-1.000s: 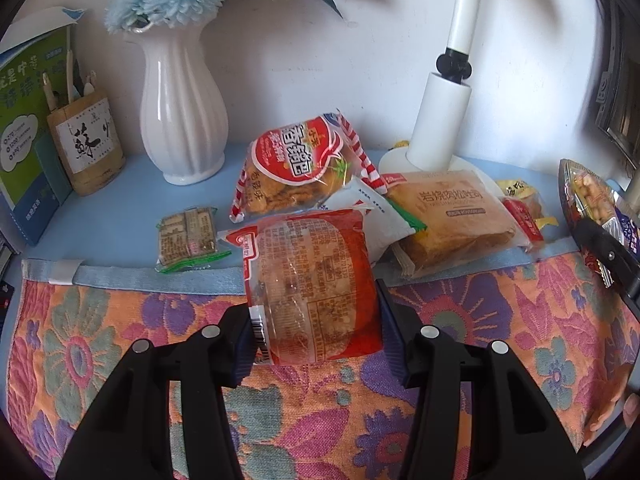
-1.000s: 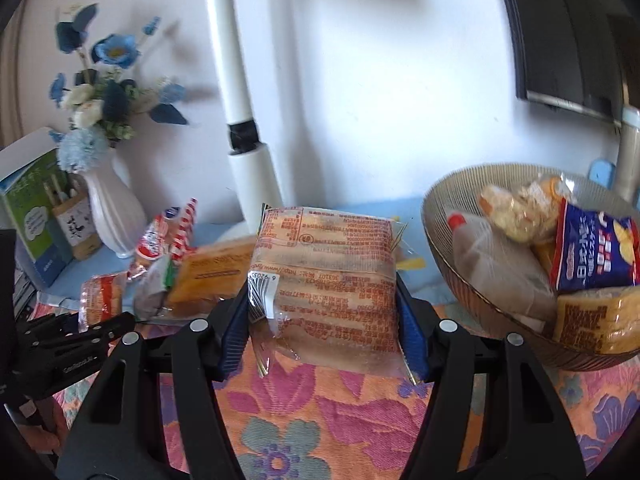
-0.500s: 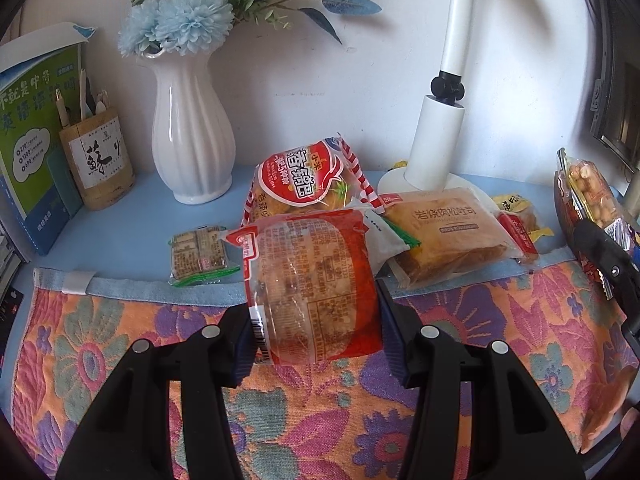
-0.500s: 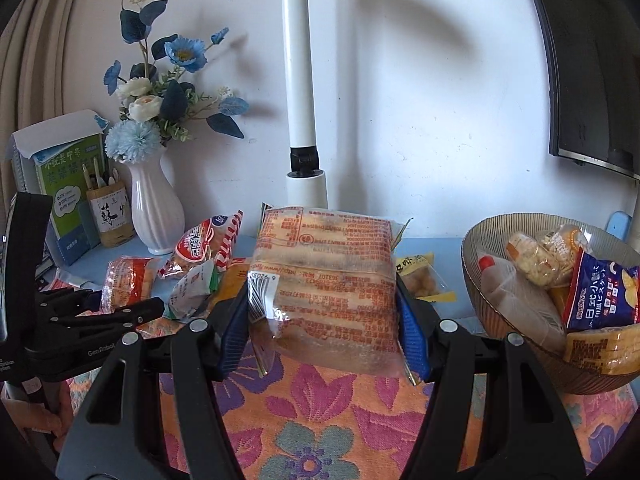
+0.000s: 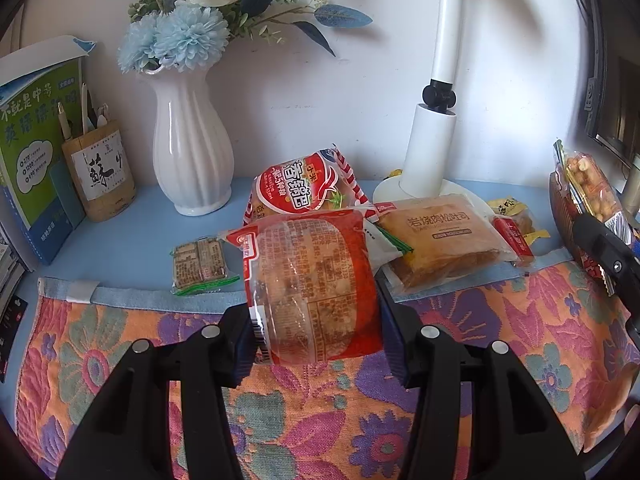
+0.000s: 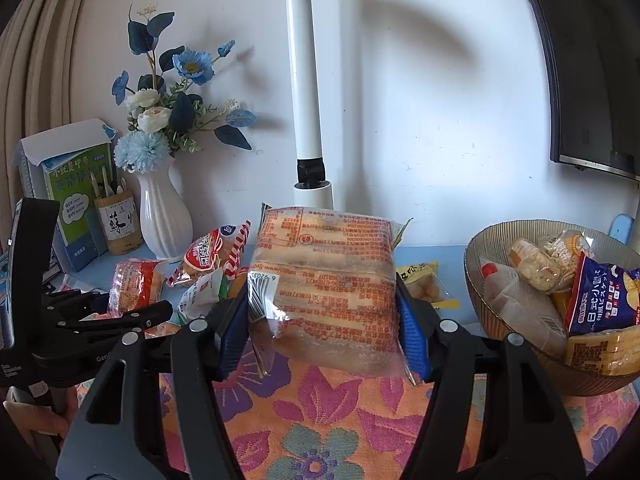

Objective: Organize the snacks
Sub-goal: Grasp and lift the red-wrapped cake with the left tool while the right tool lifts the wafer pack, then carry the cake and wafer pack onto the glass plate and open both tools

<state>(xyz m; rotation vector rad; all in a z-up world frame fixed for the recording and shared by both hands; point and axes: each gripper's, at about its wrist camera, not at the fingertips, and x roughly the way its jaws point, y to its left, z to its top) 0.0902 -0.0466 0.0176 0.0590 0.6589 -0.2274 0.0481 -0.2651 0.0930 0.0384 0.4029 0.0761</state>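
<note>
1. Evidently the left gripper (image 5: 316, 320) pinches a red-wrapped clear bun packet (image 5: 310, 284) above the near flowered cloth (image 5: 120, 340).
2. Right gripper (image 6: 320, 320) clamps a soft orange-printed clear bread bag (image 6: 324, 288) by its sides (light, crushable, slick film), left of the ribbed glass bowl (image 6: 492, 240).

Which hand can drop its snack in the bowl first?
Probably the right gripper: its bread packet hangs beside the bowl. The left gripper with its red packet is farther away.
</note>
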